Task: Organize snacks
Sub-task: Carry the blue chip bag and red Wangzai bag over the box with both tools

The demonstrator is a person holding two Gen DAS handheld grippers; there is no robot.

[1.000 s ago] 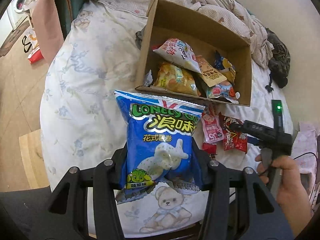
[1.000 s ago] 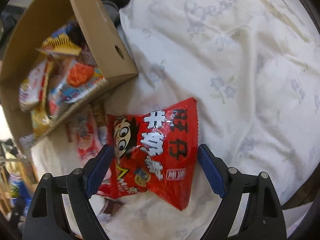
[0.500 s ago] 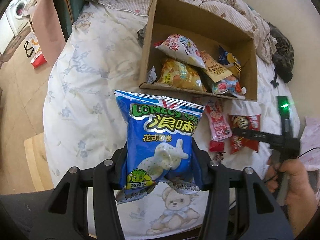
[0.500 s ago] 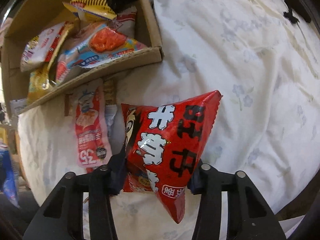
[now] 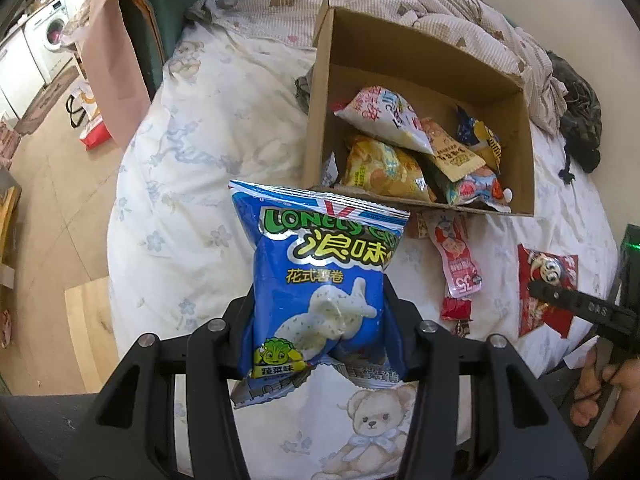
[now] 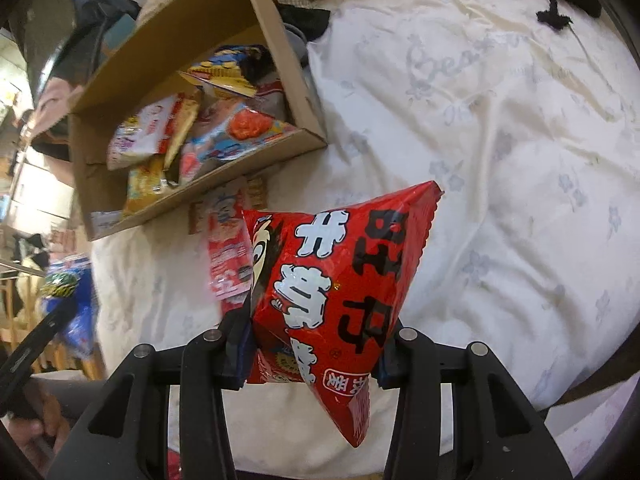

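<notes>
My left gripper [image 5: 320,320] is shut on a blue snack bag [image 5: 320,280] and holds it above the bed, in front of an open cardboard box [image 5: 528,152] with several snack packets inside. My right gripper [image 6: 312,344] is shut on a red snack bag [image 6: 340,276], lifted off the sheet to the right of the box [image 6: 240,172]. The red bag also shows in the left wrist view [image 5: 546,280]. A pink sachet [image 5: 456,260] and a small dark red packet [image 5: 456,308] lie on the sheet before the box.
The white floral bedsheet [image 6: 500,140] spreads to the right of the box. A crumpled blanket [image 5: 400,4] and dark clothing [image 5: 576,124] lie behind the box. The bed's left edge drops to a wooden floor [image 5: 52,208].
The right gripper closed on the red bag and lifted it off the sheet. The left gripper keeps the blue bag and has drifted slightly; the box sits a bit farther right in its view.
</notes>
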